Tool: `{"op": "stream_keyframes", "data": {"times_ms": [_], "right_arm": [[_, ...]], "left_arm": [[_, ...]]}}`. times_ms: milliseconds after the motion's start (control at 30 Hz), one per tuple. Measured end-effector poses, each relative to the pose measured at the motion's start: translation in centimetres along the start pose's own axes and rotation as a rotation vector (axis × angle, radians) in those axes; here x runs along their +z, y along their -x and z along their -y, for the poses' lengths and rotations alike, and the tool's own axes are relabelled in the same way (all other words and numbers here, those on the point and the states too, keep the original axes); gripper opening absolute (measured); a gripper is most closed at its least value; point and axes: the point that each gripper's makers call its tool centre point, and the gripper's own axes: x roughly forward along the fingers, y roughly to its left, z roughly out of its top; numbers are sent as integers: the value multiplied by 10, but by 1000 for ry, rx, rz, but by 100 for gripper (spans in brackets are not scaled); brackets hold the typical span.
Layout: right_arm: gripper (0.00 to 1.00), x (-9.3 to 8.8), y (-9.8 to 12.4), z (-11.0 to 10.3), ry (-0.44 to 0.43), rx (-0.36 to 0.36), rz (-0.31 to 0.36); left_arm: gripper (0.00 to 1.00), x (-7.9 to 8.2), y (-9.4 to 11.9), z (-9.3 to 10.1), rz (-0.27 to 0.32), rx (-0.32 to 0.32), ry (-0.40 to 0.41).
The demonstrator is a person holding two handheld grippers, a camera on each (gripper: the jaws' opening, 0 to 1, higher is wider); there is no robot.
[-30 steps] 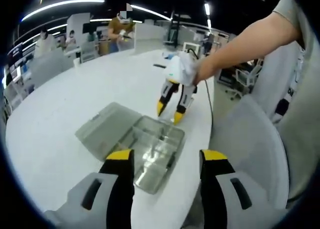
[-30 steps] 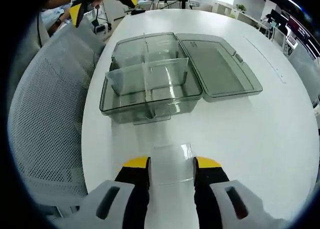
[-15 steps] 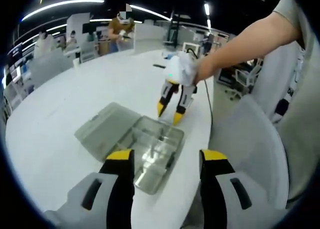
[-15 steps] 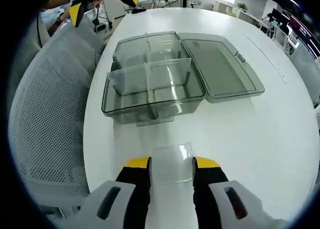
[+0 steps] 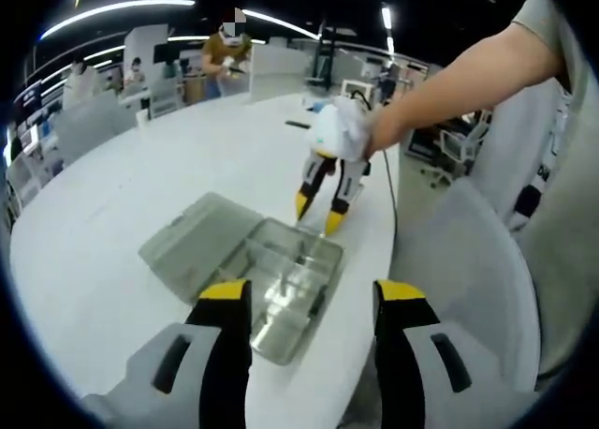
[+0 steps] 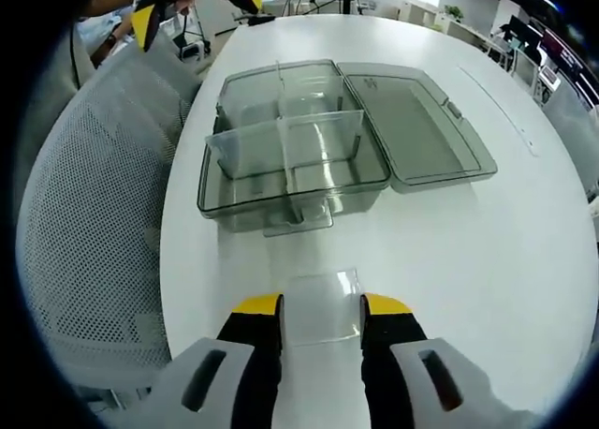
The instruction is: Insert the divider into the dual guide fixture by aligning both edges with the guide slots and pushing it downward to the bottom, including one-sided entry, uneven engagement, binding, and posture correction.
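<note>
- Where the table's curved edge [image 6: 173,251] runs at nine o'clock in the right gripper view, a mesh-backed chair [image 6: 89,214] stands just beside it, so that side offers little room to swing.
- At twelve o'clock sits the clear fixture box [image 6: 290,162], a partition standing across it, its hinged lid [image 6: 412,125] lying open flat toward two o'clock; beyond the lid the white top is bare, the better side to work from.
- At six o'clock the right gripper [image 6: 321,309] has its jaws closed on the divider [image 6: 323,303], a thin clear sheet, well short of the box.
- My judgement: the sheet is light, slick and somewhat springy, likely to skew and bind; gripping mid-edge, away from the side edges that enter the slots, suits it.
- Over in the left gripper view the left gripper [image 5: 314,298] hangs above the box with jaws apart, holding nothing.
</note>
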Motion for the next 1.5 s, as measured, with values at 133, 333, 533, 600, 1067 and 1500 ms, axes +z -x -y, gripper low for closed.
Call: {"op": "stream_keyframes", "data": {"times_ms": [133, 333, 533, 600, 1067, 1500], "right_arm": [[28, -1, 0, -1, -3, -4, 2], [28, -2, 3, -2, -6, -11, 6], [28, -2, 6, -3, -13, -21, 15], [28, 0, 8, -4, -13, -25, 17], [27, 8, 15, -10, -9, -46, 39], [27, 25, 23, -18, 16, -72, 69]], "left_arm": [[51, -1, -1, 1, -1, -1, 2], [51, -1, -3, 2, 0, -4, 8], [50, -1, -5, 1, -1, -7, 14], [50, -1, -6, 1, 0, -8, 19], [49, -2, -9, 3, -5, -17, 33], [48, -2, -14, 3, -9, -20, 51]]}}
